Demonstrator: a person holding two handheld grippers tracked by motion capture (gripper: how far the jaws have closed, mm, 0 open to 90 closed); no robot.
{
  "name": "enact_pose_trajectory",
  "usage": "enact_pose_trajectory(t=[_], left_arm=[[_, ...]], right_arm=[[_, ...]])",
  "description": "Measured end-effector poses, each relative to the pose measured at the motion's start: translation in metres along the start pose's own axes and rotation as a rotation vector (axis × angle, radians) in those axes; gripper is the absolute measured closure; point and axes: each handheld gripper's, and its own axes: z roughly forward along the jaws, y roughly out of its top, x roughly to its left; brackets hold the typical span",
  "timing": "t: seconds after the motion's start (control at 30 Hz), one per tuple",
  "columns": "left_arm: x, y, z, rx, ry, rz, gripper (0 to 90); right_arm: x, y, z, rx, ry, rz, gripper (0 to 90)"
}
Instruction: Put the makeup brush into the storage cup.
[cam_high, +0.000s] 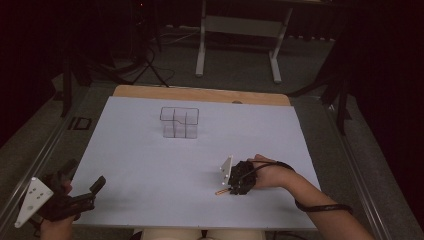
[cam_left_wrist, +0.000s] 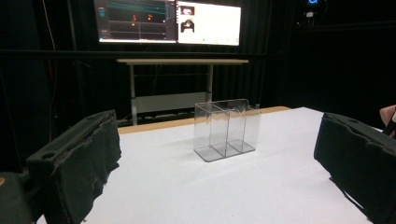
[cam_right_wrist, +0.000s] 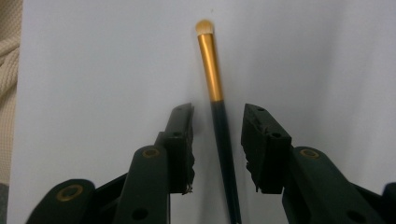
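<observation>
Jaws of the right hand-held gripper (cam_right_wrist: 217, 140) stand open astride a slim gold-and-dark makeup brush (cam_right_wrist: 215, 107) lying flat on the white desk (cam_high: 150, 165); closing off-centre could roll it away. Left hand-held gripper (cam_left_wrist: 217, 154) waits open, empty.

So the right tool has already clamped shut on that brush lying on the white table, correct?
Not quite. The right tool is open: in the right gripper view its jaws stand apart on either side of the brush, not touching it. The brush does lie on the white table.

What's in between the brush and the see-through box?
Nothing: in the high view, bare white table runs from the brush under the right tool to the clear box.
</observation>
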Motion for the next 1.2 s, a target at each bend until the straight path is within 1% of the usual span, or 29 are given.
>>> enact_pose_trajectory(t=[0.03, 0.13, 0.17, 0.2, 0.27, 0.33, 0.37, 0.4, 0.43, 0.47, 0.5, 0.53, 0.6, 0.77, 0.87, 1.03, 1.2], left_arm=[[0.0, -0.0001, 0.0003, 0.0, -0.001, 0.0, 1.3], [-0.0001, -0.0001, 0.0005, 0.0, -0.002, 0.0, 1.3], [0.0, -0.0001, 0.0004, 0.002, -0.001, 0.001, 1.3], [0.0001, -0.0002, 0.0003, 0.002, -0.001, 0.0, 1.3], [0.0003, -0.0003, 0.0001, 0.001, -0.001, 0.0, 1.3], [0.0006, -0.0004, 0.0, 0.001, -0.002, -0.002, 1.3], [0.0006, -0.0004, 0.0, 0.001, -0.002, -0.002, 1.3], [0.0006, -0.0005, 0.0003, 0.002, -0.001, -0.001, 1.3], [0.0004, -0.0007, 0.0006, 0.002, -0.002, -0.003, 1.3], [0.0004, -0.0007, 0.0006, 0.002, -0.002, -0.003, 1.3], [0.0004, -0.0007, 0.0007, 0.004, -0.002, -0.002, 1.3], [0.0003, -0.0008, 0.0009, 0.005, -0.004, -0.002, 1.3], [0.0002, -0.0008, 0.0009, 0.006, -0.004, 0.0, 1.3], [-0.0001, -0.0007, 0.0011, 0.006, -0.005, 0.001, 1.3], [-0.0001, -0.0009, 0.0012, 0.007, -0.006, 0.001, 1.3], [-0.0003, -0.0005, 0.0013, 0.006, -0.006, 0.002, 1.3], [-0.0003, -0.0004, 0.0009, 0.004, -0.005, 0.001, 1.3]], right_arm=[[-0.0017, 0.0001, 0.0008, 0.02, -0.005, -0.008, 65.8], [-0.0021, 0.001, 0.0017, 0.031, 0.0, -0.012, 66.4], [-0.0027, 0.0023, 0.0025, 0.043, -0.003, -0.031, 67.2], [-0.0028, 0.0026, 0.0029, 0.041, -0.001, -0.033, 67.7], [-0.0016, 0.0033, 0.0038, 0.061, -0.005, -0.047, 69.7], [-0.0015, 0.0031, 0.0047, 0.061, -0.003, -0.047, 70.7], [-0.0011, 0.0033, 0.0053, 0.07, -0.011, -0.05, 70.7], [-0.0011, 0.0033, 0.0053, 0.07, -0.011, -0.05, 72.1], [-0.0009, 0.0032, 0.0062, 0.072, -0.007, -0.057, 75.5], [-0.0009, 0.0032, 0.0062, 0.072, -0.007, -0.057, 75.5], [-0.001, 0.0036, 0.0065, 0.074, 0.003, -0.058, 77.9], [-0.0018, 0.004, 0.0067, 0.076, 0.004, -0.069, 78.4], [-0.0014, 0.0047, 0.0067, 0.085, 0.008, -0.061, 78.8], [-0.0037, 0.0066, 0.0081, 0.097, 0.029, -0.058, 81.1], [-0.0044, 0.0081, 0.0084, 0.107, 0.03, -0.064, 82.3], [-0.0048, 0.0081, 0.0085, 0.109, 0.034, -0.047, 83.6], [-0.0052, 0.0087, 0.0085, 0.111, 0.036, -0.041, 84.0]])
